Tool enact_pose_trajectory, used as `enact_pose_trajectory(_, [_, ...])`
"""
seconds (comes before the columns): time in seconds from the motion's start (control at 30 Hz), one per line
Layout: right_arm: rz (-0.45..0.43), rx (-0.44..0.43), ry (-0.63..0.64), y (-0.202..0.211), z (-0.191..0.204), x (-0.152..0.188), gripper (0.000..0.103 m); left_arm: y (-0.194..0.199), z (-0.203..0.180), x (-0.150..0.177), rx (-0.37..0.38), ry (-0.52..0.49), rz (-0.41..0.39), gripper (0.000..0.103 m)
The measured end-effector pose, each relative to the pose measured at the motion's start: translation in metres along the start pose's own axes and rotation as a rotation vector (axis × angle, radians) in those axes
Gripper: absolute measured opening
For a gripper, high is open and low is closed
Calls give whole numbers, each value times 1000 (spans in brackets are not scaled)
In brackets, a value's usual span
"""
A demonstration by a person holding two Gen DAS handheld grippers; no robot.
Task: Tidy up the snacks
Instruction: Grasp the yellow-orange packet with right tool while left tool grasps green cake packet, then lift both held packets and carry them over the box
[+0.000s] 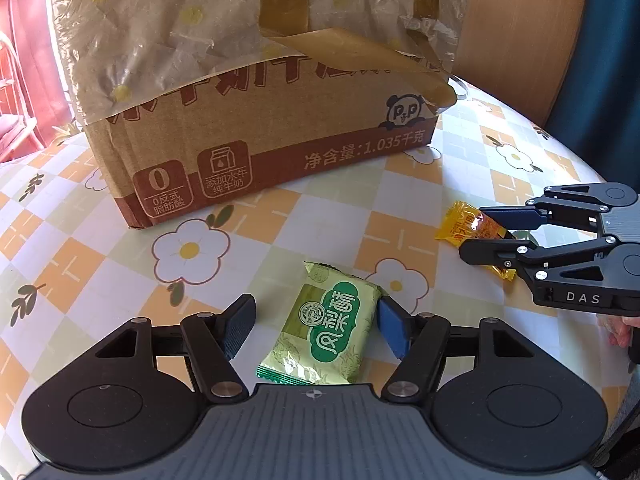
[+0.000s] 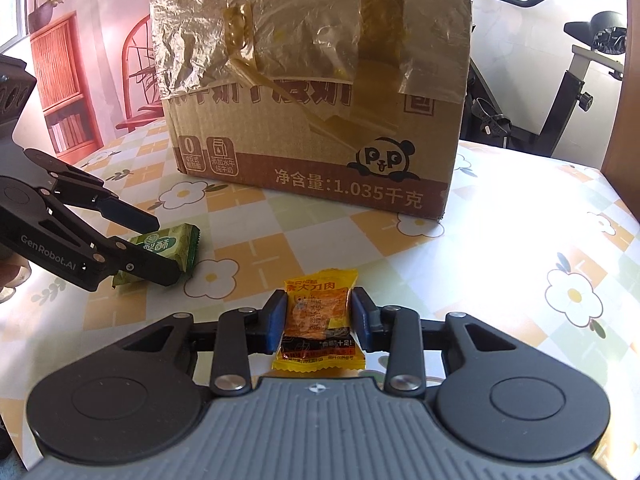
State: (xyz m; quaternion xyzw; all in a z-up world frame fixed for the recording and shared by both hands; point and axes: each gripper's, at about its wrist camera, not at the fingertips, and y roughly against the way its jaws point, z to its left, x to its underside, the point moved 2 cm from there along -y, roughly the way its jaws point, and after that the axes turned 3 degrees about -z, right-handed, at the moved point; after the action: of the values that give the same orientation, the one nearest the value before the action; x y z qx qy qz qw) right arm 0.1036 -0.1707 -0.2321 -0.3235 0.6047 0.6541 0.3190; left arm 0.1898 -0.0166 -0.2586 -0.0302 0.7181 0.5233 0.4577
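Observation:
A green snack packet point(image 1: 332, 328) lies flat on the flowered tablecloth between the fingers of my left gripper point(image 1: 316, 312). The right pad touches the packet's edge, the left pad stands clear of it, so this gripper is open. In the right wrist view the left gripper point(image 2: 164, 250) straddles the same green packet point(image 2: 168, 246). My right gripper point(image 2: 319, 300) is shut on a yellow-orange snack packet point(image 2: 318, 320), both blue pads pressing its sides, low over the table. From the left wrist view the right gripper point(image 1: 476, 232) holds that yellow packet point(image 1: 460, 220) at the right.
A large cardboard box point(image 1: 260, 140) with crumpled plastic and brown tape on top stands at the back of the round table point(image 1: 80, 240). In the right wrist view the box point(image 2: 320, 120) is straight ahead, and an exercise bike point(image 2: 580, 80) stands behind the table's right edge.

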Motion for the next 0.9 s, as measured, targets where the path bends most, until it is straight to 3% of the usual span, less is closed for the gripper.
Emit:
enact_pose_trajectory(0.27, [-1, 0, 3, 0, 0, 0, 37, 7, -6, 10, -111, 65, -38, 67])
enact_pose_trajectory(0.3, [-1, 0, 2, 0, 0, 0, 37, 9, -7, 12, -124, 76, -44, 63])
enact_pose_trajectory(0.33, [-1, 0, 2, 0, 0, 0, 37, 13, -7, 13, -135, 91, -52, 44])
enact_pose_trajectory(0.37, [0, 0, 3, 0, 0, 0, 37, 16, -6, 13, -140, 114, -51, 41])
enact_pose_trajectory(0.47, [0, 0, 4, 0, 0, 0, 37, 24, 3, 18, -108, 217, -73, 40])
enact_pose_trajectory(0.9, [14, -2, -13, 1, -2, -2, 37, 70, 19, 16, -167, 350, -133, 40])
